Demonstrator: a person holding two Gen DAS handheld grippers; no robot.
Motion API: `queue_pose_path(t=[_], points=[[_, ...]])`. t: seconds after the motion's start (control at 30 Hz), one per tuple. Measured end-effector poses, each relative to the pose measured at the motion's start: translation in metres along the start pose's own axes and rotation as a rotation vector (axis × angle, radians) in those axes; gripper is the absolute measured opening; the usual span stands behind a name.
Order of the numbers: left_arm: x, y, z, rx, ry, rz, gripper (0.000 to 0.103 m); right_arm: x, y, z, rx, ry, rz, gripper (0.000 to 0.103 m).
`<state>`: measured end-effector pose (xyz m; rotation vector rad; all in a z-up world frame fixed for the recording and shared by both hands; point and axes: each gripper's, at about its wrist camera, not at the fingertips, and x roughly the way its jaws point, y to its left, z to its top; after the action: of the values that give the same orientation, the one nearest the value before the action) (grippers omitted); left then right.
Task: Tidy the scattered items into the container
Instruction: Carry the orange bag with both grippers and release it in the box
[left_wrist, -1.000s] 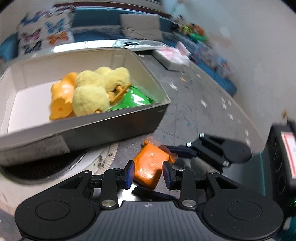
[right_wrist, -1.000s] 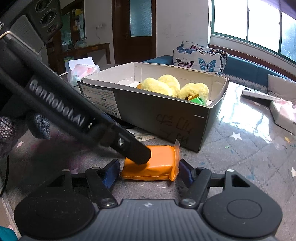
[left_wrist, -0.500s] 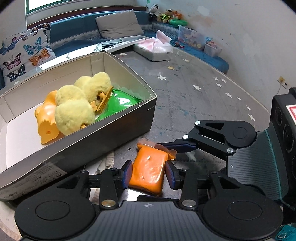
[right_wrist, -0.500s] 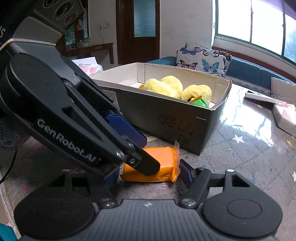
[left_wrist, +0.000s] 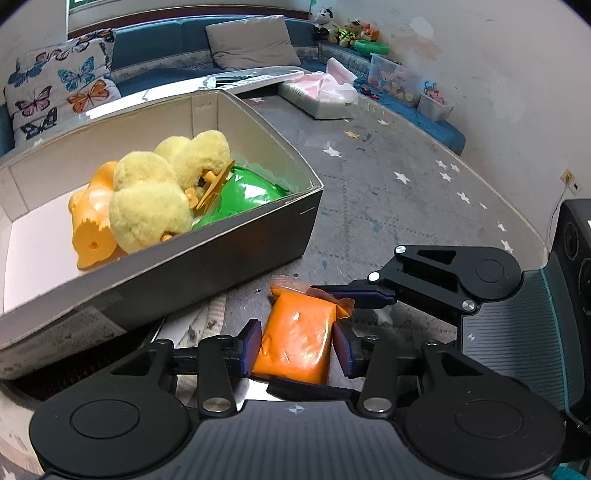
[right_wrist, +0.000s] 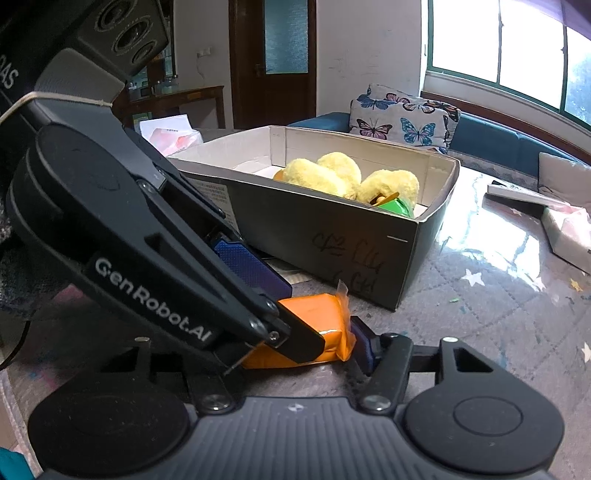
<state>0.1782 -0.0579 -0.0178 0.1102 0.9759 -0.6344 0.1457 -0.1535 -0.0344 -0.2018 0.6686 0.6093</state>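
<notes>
Right now the orange packet (left_wrist: 295, 339) is lying on the worktop (left_wrist: 388, 206), just outside the cardboard box (left_wrist: 258, 240), near its front corner. It is not in the box yet.

Both claws are working the same packet, crossed over each other:
- The left claw (left_wrist: 297, 349) is straddling the packet across its width. Its jaws are standing wide, with the blue pads (left_wrist: 253, 347) sitting just beside the packet's long sides rather than squeezing it. I'm reading that one as released.
- The right claw (right_wrist: 301, 352) is coming at the packet lengthwise and its jaws are closing with the packet between them. In the right wrist view one pad is pressing against the crimped end seam, and the left claw is hiding the other pad. In the left wrist view the near finger is lying against the packet's near end.

The box is sitting open-topped on the worktop with dark outer walls and a pale inside:
- Yellow plush toys (left_wrist: 147, 214) are piling up at the end nearest the packet.
- An orange plastic toy (left_wrist: 92, 236) is leaning against the plush on the far side from the packet.
- Something glossy and green (left_wrist: 247, 195) is wedging into the corner nearest the packet, partly under the plush.
- The rest of the box floor is showing bare.
</notes>
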Motion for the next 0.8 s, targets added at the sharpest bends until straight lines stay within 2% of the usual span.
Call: queue_pose_path(t=[0.2, 0.37, 0.63, 0.8], points=[[-0.019, 0.000, -0.005, -0.035, -0.032, 0.012, 0.044, -0.008, 0.007, 0.003, -0.021, -0.018, 0.015, 0.060], [-0.044, -0.004, 0.002, -0.027, -0.094, 0.032, 0.043, -0.023, 0.015, 0.017, -0.068, -0.071, 0.009, 0.060], [-0.068, 0.001, 0.035, -0.006, -0.180, 0.071, 0.043, -0.032, 0.012, 0.053, -0.137, -0.152, -0.017, 0.060], [-0.064, 0.012, 0.061, -0.004, -0.191, 0.084, 0.043, -0.025, 0.000, 0.077, -0.164, -0.180, -0.027, 0.060]])
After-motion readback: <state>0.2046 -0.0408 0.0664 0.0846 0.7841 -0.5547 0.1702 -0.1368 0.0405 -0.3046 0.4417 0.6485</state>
